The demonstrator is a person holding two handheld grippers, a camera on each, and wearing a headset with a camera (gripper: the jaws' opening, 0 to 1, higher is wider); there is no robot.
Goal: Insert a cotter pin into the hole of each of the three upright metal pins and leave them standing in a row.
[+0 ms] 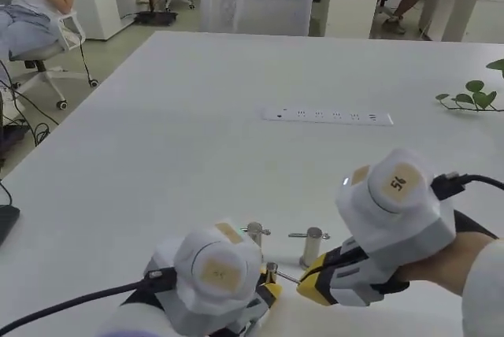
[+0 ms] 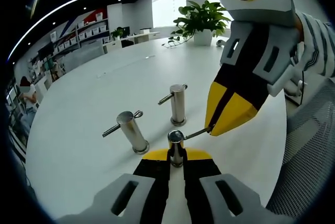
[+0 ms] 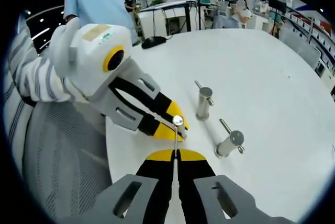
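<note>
Cotter pin (image 2: 197, 133) horizontal, tip at upright pin (image 2: 176, 150), right claw (image 2: 212, 129) pinching

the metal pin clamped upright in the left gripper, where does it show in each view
Head view: metal pin at bottom centre, just its round top.
Left gripper view: lower centre, upright between that view's own jaws.
Right gripper view: centre, at the far end of the cotter pin in the jaws.
Shared landmark: the two fitted pins standing just beyond it.
</note>
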